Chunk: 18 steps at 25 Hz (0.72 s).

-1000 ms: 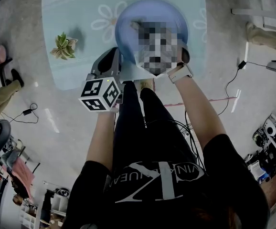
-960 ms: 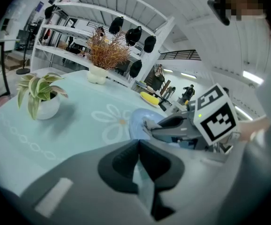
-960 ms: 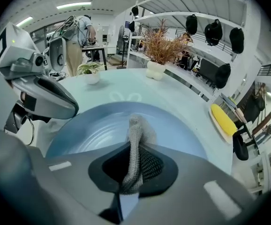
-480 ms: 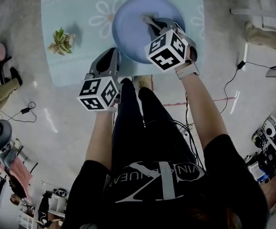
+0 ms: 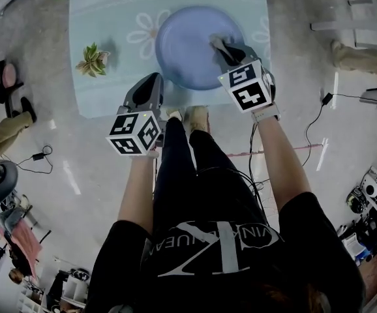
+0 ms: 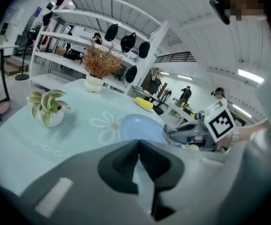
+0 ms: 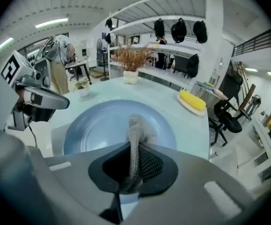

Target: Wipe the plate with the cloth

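Note:
A round blue plate (image 5: 188,47) lies on the pale blue table (image 5: 110,25). My right gripper (image 5: 222,49) hovers over the plate's right half, shut on a grey mesh cloth (image 5: 216,42). In the right gripper view the cloth (image 7: 134,139) is pinched between the jaws and hangs over the plate (image 7: 93,132). My left gripper (image 5: 154,82) sits at the table's near edge, left of the plate and apart from it. Its jaws are shut with nothing between them (image 6: 139,146); the left gripper view shows the plate (image 6: 140,125) and the right gripper (image 6: 184,134) beyond.
A small potted plant (image 5: 93,60) stands left of the plate. A white vase of dried stems (image 6: 98,67) and a yellow object on a dish (image 7: 191,101) sit at the table's far side. The person's feet (image 5: 192,117) are at the near edge; cables (image 5: 319,113) cross the floor.
The right gripper has drawn the cloth from the plate's middle toward its right side and nearer the person. The left gripper has kept its place by the table edge.

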Tool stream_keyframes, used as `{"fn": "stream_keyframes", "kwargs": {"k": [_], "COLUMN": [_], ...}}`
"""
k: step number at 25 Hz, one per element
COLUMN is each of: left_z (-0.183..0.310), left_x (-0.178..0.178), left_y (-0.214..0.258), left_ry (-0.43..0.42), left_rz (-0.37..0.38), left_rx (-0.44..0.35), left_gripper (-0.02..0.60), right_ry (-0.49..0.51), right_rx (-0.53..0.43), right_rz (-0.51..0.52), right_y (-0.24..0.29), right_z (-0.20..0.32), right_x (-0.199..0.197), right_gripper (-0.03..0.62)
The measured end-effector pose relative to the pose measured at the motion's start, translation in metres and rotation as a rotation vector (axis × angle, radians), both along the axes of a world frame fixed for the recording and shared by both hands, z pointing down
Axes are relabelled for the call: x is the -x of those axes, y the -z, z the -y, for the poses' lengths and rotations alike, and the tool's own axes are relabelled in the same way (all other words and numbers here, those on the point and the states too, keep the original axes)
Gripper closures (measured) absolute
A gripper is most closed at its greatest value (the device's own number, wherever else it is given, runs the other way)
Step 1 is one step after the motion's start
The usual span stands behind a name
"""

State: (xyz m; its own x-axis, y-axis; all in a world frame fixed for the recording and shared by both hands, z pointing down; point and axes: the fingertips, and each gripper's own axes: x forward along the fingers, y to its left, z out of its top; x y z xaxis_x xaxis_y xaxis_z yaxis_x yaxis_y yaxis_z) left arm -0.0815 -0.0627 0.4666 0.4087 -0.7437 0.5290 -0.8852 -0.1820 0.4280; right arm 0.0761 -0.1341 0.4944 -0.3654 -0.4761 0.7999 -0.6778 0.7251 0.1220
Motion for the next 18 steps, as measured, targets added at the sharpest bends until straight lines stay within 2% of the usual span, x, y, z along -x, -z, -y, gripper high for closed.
{"fn": "stream_keyframes", "kwargs": {"k": [7,13,18], "left_z": [0.006,0.002,-0.003], "left_x": [0.01,0.021,0.03], "left_y": [0.055,0.098,0.144], "left_ry": [0.022,0.058,0.088], "left_rz": [0.084,0.134,0.168], "left_rx": [-0.141,-0.226,-0.31], "left_gripper": [0.581,0.581,0.581], "right_ry": [-0.06,-0.06,-0.059], "right_rx": [-0.081,-0.177,-0.246], "right_rz": [0.219,0.337,0.397], "right_y": [0.06,0.116,0.16], "right_z": [-0.005,-0.01,-0.018], "right_x": [-0.014,-0.02,-0.024], "right_gripper": [0.559,0.557,0.557]}}
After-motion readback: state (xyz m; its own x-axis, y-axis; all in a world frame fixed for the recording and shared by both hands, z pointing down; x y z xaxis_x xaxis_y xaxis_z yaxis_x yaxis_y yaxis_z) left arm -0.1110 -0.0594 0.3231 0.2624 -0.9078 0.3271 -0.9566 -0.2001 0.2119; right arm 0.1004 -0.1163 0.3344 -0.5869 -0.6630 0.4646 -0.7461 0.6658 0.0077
